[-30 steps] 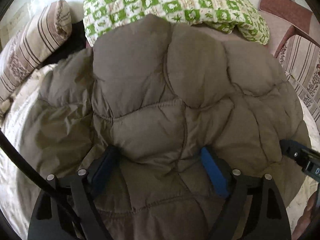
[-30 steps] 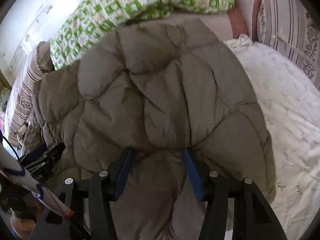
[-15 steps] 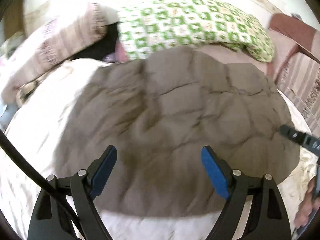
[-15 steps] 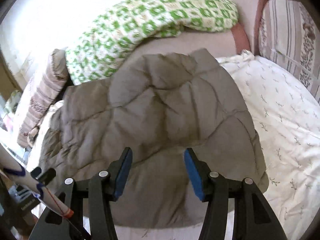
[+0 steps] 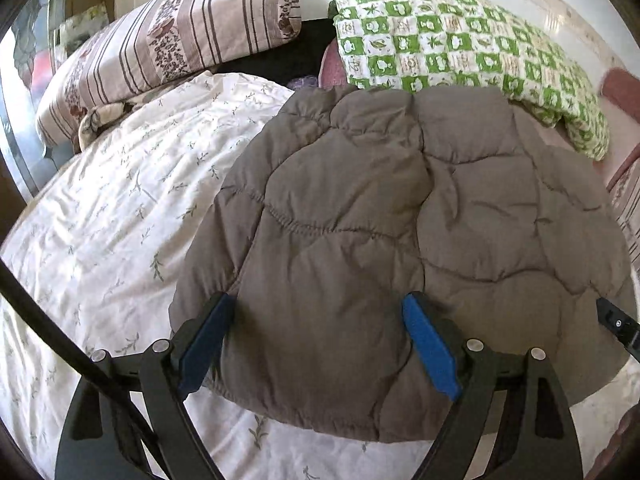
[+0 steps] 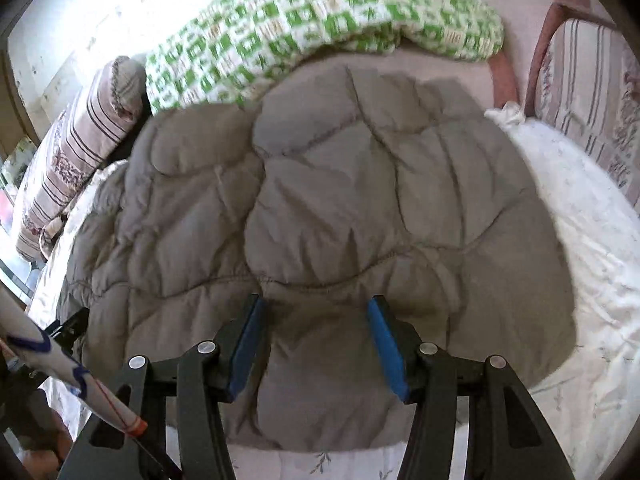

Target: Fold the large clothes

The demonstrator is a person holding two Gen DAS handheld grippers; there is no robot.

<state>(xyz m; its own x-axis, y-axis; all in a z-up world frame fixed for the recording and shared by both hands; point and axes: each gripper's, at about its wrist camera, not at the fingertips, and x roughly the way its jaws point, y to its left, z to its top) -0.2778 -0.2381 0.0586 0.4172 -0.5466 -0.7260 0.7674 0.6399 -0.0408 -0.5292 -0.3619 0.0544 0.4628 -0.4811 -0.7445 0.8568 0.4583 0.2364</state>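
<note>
Both grippers pulled back, brown quilted jacket (image 5: 400,220) beneath spread, empty fingers (image 5: 428,344).

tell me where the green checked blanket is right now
The green checked blanket lies at the far side of the bed in both views, just behind the brown quilted jacket, right of the striped pillow.

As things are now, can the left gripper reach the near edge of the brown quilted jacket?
Probably yes. The left gripper is open right above the brown quilted jacket, nothing lies between them.
</note>
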